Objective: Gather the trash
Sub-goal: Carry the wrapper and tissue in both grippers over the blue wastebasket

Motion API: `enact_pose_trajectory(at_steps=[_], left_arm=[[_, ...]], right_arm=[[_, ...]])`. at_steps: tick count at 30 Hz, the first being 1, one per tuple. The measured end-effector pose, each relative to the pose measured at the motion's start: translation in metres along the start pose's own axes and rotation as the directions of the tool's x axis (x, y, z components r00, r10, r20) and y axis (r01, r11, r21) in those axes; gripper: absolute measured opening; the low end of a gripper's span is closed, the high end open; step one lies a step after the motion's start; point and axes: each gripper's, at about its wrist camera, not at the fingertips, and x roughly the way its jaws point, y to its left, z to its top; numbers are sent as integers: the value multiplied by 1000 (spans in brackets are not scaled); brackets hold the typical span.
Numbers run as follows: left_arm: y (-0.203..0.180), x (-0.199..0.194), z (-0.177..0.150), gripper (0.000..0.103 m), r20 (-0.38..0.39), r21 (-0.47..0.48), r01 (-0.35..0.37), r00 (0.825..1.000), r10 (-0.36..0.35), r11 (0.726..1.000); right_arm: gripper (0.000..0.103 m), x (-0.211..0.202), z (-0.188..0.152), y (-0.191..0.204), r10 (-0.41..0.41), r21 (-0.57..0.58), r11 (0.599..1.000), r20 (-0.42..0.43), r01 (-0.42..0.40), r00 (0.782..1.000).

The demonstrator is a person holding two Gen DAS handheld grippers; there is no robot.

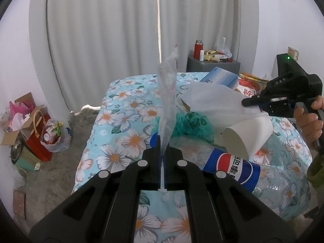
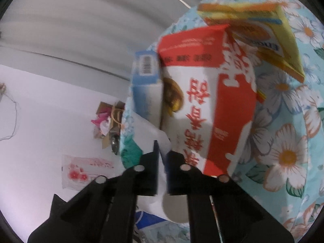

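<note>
Floral bedding (image 1: 125, 121) in pale blue with white daisies covers a bed strewn with rubbish, seen from two hand-held tools.

Nearest, the left claw (image 1: 163, 149) is fully closed on the edge of a thin clear plastic bag (image 1: 167, 93), which rises upright from between its fingers, long axis vertical. Just beyond it lies a clear cola bottle (image 1: 232, 166) with a blue label, on its side, long axis running from lower right toward the claw, its blue cap end just behind the fingers.

Beyond the bottle, a white paper cup (image 1: 247, 135) hangs tilted in the air, its flat base toward the left camera, its mouth up and to the right. The right claw (image 1: 246, 102), held in a person's hand (image 1: 309, 121), is closed near the cup's rim along with a white tissue (image 1: 214, 101). From the right wrist the fingers look nearly together on the white sheet (image 2: 156, 135), but that view is blurred.

Behind these lie green netting (image 1: 192, 123), a blue box (image 1: 220, 78), a red and white carton (image 2: 212, 101) and a yellow box (image 2: 263, 30).

Farther off are a grey cabinet (image 1: 212, 64), white curtains (image 1: 101, 40) and bags of waste on the floor (image 1: 40, 129).

Risks, as I judge them: the cup is held only at a thin edge and may slip or crush; the limp bag offers no open mouth, so a drop could miss it.
</note>
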Motion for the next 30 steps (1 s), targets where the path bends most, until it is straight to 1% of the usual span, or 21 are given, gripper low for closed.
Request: enact_pose_trajectory(at_steps=[3,5,7,9,12,15,16,18,20,21,23,24,25,26,27,28,29,30], left_arm=[[1,-5,2,0,10,6,-9,1000,9,1000],[1,-11,5,0,23,11,-18,1000,17,1000],[-1,-18,9,0,39,18,-24,999,23,1000],[-4,-27,16,0,58,26,-26,998,25,999],[-12,-43,31,0,95,49,0,995,-5,999],[-28,-57,49,0,129,68,69,989,-77,995],[-35,-61,56,0,133,74,108,984,-117,991],[-53,-65,66,0,125,87,178,974,-188,980],[-77,-65,79,0,94,106,264,957,-274,959],[-86,-63,82,0,77,111,296,949,-305,949],[-111,-56,93,0,20,107,390,919,-394,915],[-128,-49,100,0,-26,93,454,891,-454,886],[-146,-41,108,0,-75,76,520,854,-515,851],[-166,-32,115,0,-122,60,580,812,-571,813],[-183,-26,118,0,-151,55,611,787,-598,790],[-208,-18,124,0,-186,68,642,760,-622,764],[-226,-14,126,0,-205,88,656,748,-631,749],[-254,-9,129,0,-232,121,681,727,-646,722]], right_arm=[[3,-8,2,18,59,-45,997,35,-57,998],[2,-18,2,33,111,-84,991,61,-105,992],[2,-33,2,52,171,-132,978,91,-159,981],[1,-49,-1,67,213,-168,967,117,-192,970],[1,-88,-9,77,269,-209,950,167,-233,949],[1,-133,-25,72,295,-231,943,240,-241,925],[1,-151,-33,67,298,-232,943,277,-237,914],[1,-181,-49,55,281,-224,951,339,-213,898],[1,-207,-64,42,262,-205,959,393,-194,881],[1,-222,-73,31,247,-184,965,425,-184,871],[1,-246,-85,6,223,-140,974,478,-177,849],[1,-261,-94,-8,205,-112,979,514,-172,833],[1,-275,-102,-21,182,-86,983,550,-162,815],[1,-284,-108,-31,164,-67,986,574,-154,802],[1,-299,-118,-46,129,-32,990,613,-139,779],[1,-309,-125,-57,103,-6,992,638,-128,763],[1,-322,-134,-71,69,28,993,669,-119,740],[1,-333,-142,-83,44,54,992,690,-112,722]])
